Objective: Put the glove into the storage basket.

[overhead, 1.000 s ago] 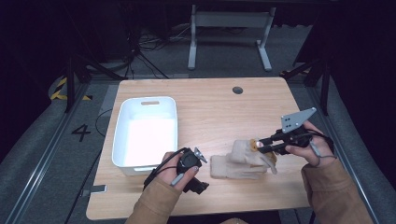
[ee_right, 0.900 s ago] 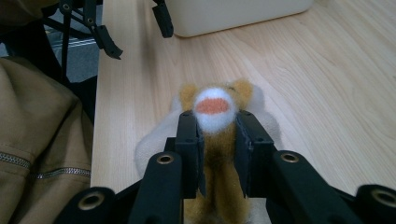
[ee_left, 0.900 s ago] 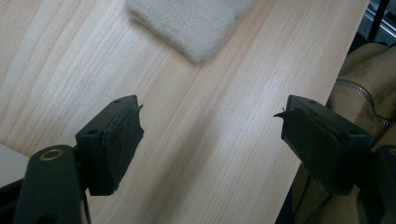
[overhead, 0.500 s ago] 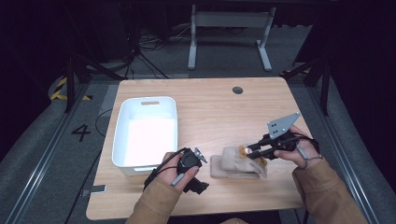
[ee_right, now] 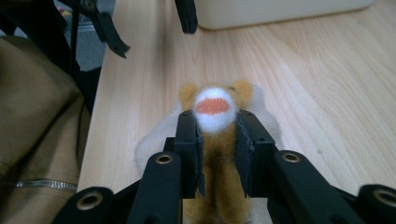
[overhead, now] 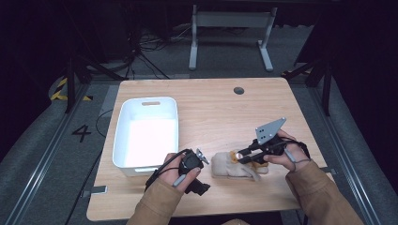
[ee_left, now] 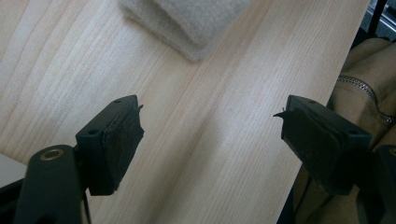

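A small orange plush toy with a white snout lies on a folded cream cloth near the table's front edge. My right gripper is shut on the toy, its pads pressing both sides of the head. From above, the right gripper reaches in from the right, low over the cloth. My left gripper rests on the table just left of the cloth. In its own view the left gripper is open over bare wood, with a corner of the cloth ahead.
A white plastic bin stands at the table's left, behind my left hand; its wall also shows past the toy. A round grommet sits at the back of the wooden table. Sleeves come in at the front edge.
My right gripper has moved left and down with the toy, ending low over the cream cloth. The left gripper has stayed where it was.
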Available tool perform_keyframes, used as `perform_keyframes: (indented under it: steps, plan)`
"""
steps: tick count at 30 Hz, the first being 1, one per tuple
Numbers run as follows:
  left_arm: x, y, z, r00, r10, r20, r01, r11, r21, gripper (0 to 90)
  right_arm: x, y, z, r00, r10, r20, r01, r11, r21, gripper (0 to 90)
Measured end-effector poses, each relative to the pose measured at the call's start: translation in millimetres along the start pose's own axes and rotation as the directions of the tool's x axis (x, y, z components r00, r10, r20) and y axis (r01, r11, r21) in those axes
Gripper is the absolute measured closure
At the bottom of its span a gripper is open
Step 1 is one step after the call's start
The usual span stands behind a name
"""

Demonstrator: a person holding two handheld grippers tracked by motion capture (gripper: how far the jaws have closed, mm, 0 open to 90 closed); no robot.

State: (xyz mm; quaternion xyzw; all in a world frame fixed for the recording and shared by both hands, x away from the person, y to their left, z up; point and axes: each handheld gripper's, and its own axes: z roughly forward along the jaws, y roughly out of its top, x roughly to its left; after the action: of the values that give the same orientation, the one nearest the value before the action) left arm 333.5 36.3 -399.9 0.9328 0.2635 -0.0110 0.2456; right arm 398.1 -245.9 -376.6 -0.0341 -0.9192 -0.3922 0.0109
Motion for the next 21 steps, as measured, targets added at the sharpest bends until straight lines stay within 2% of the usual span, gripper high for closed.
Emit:
perform_keyframes:
  steps: [5,11,15,19,21]
  plan:
    - [-0.1,0.1,-0.2,1.0,0.002,0.002,-0.002,1.0,-0.001,20.8,-5.8,-7.9,7.8,0.9994,0.031,-0.019,-0.03,0.999,0.034,72.1]
    - [-0.3,0.7,0.9,1.0,0.001,0.005,-0.001,1.0,0.0,20.8,-11.9,-17.1,16.1,0.9986,0.053,0.007,-0.053,0.993,0.105,71.5]
    - [-0.3,1.3,2.4,0.9999,0.01,0.009,-0.01,0.9999,0.005,20.8,-13.6,-20.2,20.4,0.9986,0.048,0.022,-0.051,0.989,0.142,70.3]
    - [-0.8,2.2,2.7,0.9999,0.004,0.016,-0.004,1.0,-0.004,20.6,-13.1,-22.4,24.1,0.9987,0.031,0.04,-0.038,0.984,0.176,63.5]
    - [-0.7,3.0,2.2,0.9998,0.006,0.021,-0.006,0.9999,-0.015,20.2,-11.7,-22.3,23.1,0.9977,0.022,0.064,-0.032,0.986,0.164,55.5]
